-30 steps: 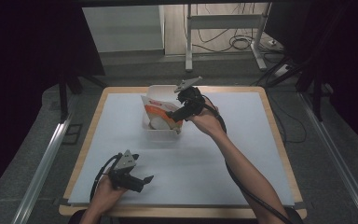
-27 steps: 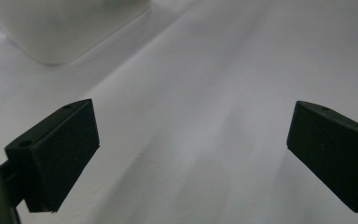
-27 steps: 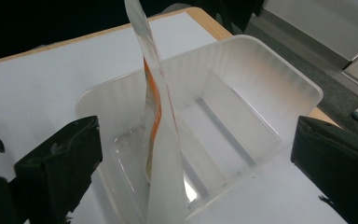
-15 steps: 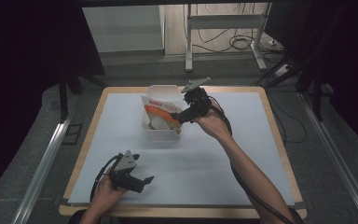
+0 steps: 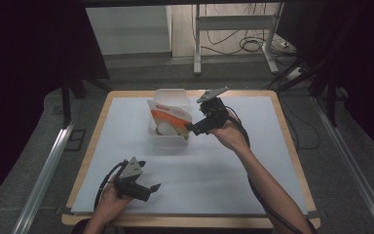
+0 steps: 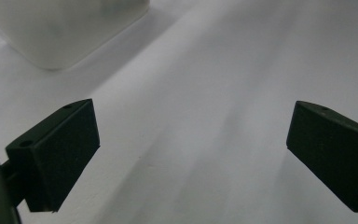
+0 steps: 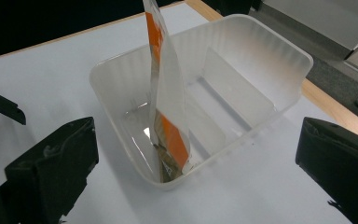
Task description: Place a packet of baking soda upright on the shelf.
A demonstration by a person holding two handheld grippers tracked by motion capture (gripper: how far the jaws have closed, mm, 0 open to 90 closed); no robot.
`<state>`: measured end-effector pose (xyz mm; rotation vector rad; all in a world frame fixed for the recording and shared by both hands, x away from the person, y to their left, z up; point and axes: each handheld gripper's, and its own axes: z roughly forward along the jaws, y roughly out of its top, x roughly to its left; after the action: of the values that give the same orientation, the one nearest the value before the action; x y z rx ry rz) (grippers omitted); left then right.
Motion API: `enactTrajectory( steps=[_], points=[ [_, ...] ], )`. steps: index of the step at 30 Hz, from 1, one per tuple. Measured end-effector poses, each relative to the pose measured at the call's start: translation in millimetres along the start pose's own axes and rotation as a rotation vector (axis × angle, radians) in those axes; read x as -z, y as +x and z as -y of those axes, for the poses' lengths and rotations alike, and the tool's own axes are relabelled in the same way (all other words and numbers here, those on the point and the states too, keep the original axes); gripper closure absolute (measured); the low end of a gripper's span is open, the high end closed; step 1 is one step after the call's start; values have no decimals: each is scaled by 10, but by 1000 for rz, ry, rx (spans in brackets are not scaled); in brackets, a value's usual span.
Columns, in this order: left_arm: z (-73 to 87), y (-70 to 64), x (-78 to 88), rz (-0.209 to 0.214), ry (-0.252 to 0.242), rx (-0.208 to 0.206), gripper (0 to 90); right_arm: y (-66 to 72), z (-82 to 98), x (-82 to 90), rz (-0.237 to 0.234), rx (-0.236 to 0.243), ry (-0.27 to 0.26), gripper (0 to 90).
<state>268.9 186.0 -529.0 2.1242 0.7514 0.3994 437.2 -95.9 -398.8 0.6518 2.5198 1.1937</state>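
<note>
Your right tool [image 5: 191, 128] hovers just beside the right wall of the clear plastic tub [image 5: 168, 139], which stands near the far middle of the white-topped counter [image 5: 253, 165]. Its jaws stand wide apart and hold nothing. In the right gripper view the tub [image 7: 121, 116] lies between and beyond the two black jaws, apart from both. An orange-and-white packet [image 5: 169, 119] stands on edge inside the tub, leaning slightly; in the right gripper view the packet [image 7: 168, 102] rests its lower end in the near corner and rises above the rim. A low inner divider [image 7: 228, 88] splits the tub lengthwise, and the packet sits in the nearer compartment. Your left tool [image 5: 152, 188] lies low near the front left of the counter, well apart from the tub, jaws spread and empty; in the left gripper view a corner of the tub [image 6: 65, 32] appears at upper left.
</note>
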Motion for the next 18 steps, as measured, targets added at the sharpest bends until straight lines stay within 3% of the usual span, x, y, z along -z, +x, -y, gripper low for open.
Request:
enactTrajectory(
  steps=[8,17,18],
  points=[
    [1,-5,-3,-2,-2,2,25,28,104,87,6,2,-20,0],
    [6,6,10,-5,-2,6,25,49,228,182,40,21,10,0],
    [6,4,8,-7,-1,5,25,43,263,205,19,22,1,0]
  ],
)
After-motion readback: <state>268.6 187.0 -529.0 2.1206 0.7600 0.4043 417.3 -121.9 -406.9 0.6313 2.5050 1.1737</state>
